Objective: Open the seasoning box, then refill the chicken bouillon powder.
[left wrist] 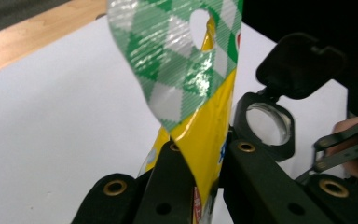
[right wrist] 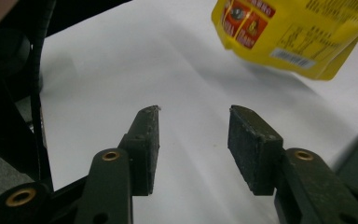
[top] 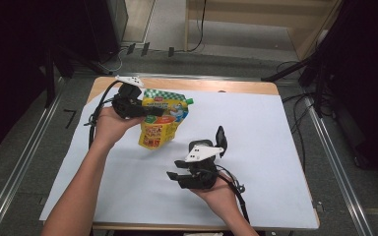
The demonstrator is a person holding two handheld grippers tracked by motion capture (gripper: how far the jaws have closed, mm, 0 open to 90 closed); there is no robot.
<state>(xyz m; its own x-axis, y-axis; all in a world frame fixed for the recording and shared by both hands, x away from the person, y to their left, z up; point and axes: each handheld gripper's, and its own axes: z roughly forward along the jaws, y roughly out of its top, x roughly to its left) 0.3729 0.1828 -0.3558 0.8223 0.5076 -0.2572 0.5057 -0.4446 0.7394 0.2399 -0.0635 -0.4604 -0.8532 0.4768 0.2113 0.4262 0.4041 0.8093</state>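
At about ten o'clock on the table I see my left gripper (top: 150, 113), its black jaws pinching the upper part of a glossy yellow plastic pouch with a green-and-white checked top (top: 161, 119). The pouch hangs tilted from that grip, its bottom edge close to the white paper sheet (top: 256, 123) that covers the wooden table (top: 236, 86); I cannot tell whether it touches. In the left gripper view the pads are pressed flat on either side of the pouch (left wrist: 200, 121), just below the checked band and its punched hanging hole.

Toward five o'clock from the pouch, near the table's middle, my right gripper (top: 197, 158) sits in my upturned right hand (top: 221, 189). Its fingers (right wrist: 147, 140) stand spread apart with nothing between them, the pouch's yellow bottom corner (right wrist: 298, 32) well beyond them at one o'clock in the right gripper view.
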